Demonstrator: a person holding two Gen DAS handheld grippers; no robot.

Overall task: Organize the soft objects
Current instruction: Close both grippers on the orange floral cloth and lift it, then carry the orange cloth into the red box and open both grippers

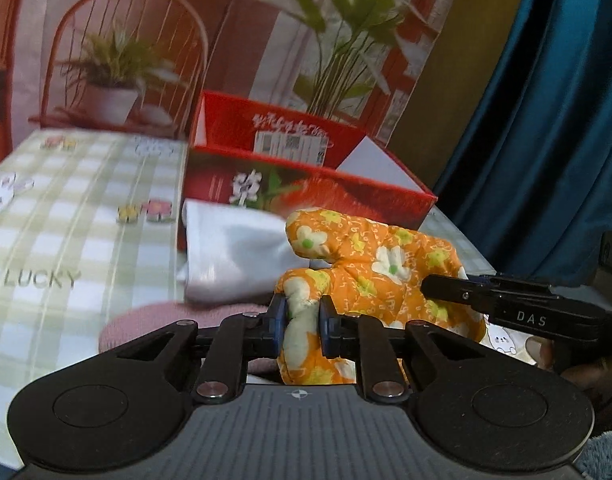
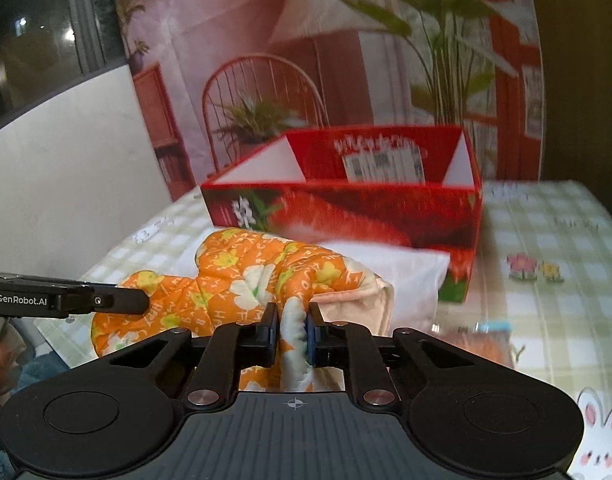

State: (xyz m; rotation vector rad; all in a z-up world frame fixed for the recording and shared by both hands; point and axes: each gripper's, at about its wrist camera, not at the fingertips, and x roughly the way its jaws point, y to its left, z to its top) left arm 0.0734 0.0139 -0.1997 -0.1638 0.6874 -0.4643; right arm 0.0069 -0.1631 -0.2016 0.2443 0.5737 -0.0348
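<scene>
Both my grippers, left and right, pinch the orange flowered mitt, held over the checked tablecloth before the red box.

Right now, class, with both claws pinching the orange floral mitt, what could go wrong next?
1. The left claw and right claw each pinch only a fold of the orange floral mitt; it may slip free.
2. The mitt hangs over the white cloth and could drag it.
3. It could snag the red box rim.
</scene>
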